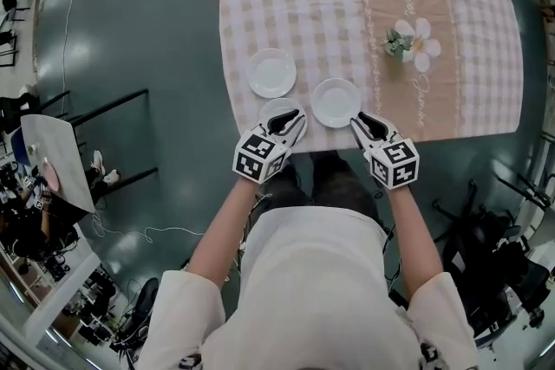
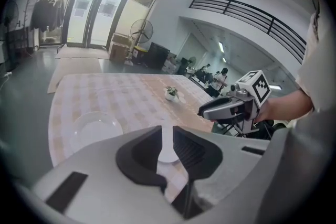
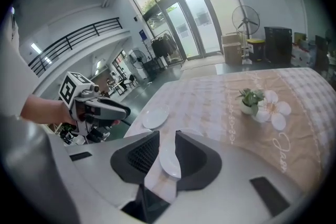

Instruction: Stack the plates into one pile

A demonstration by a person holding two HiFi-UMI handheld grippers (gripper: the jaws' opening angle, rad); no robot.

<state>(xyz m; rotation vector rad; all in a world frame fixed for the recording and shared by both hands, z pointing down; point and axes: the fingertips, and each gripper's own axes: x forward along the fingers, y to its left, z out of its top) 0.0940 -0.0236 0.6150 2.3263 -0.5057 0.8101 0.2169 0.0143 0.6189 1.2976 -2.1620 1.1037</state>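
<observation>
On the near side of the potted plant (image 1: 399, 43), our left claw (image 2: 167, 140) stands released, its jaws a little apart and pressing on nothing, with the nearest plate (image 2: 167, 153) just beyond them. Our right claw (image 3: 163, 148) is likewise unclenched, aimed at the middle plate (image 3: 169, 161). We judge this an approach. We should come in low and get one jaw under a rim before clenching. The third plate (image 1: 272, 72) lies well left of the plant. Only the head view shows all three plates apart on the desk (image 1: 468, 100), and only each claw's own view shows its jaw gap.
</observation>
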